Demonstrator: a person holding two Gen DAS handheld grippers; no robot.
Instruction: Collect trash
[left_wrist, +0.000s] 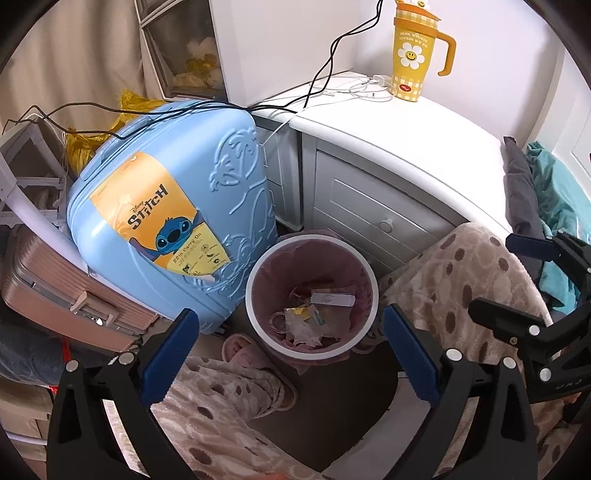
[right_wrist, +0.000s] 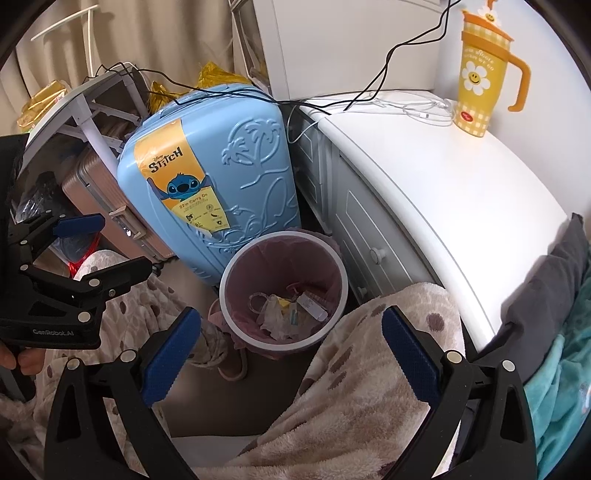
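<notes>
Left claw (left_wrist: 290, 356), blue-padded fingers spread wide, released and empty, above spotted fleece-clad legs (left_wrist: 236, 402). Right claw (right_wrist: 291, 356), equally wide apart, likewise empty. Beyond both, on the floor: round white-rimmed waste bin with pink liner (left_wrist: 258, 266), upright, mouth facing up. Inside it: crumpled wrappers and tissue (left_wrist: 306, 325), plus a small white oblong packet (left_wrist: 332, 298) lying flat, long axis running left to right. Behind the bin: light-blue hard-shell suitcase (left_wrist: 229, 192), standing tilted. Farthest: yellow flower-print handled tumbler (left_wrist: 412, 55) upright on the white cabinet top (left_wrist: 406, 136).

Bin (left_wrist: 255, 295) mouth open above; suitcase (left_wrist: 155, 206), cabinet (left_wrist: 369, 206), seemingly knees crowd it.
</notes>
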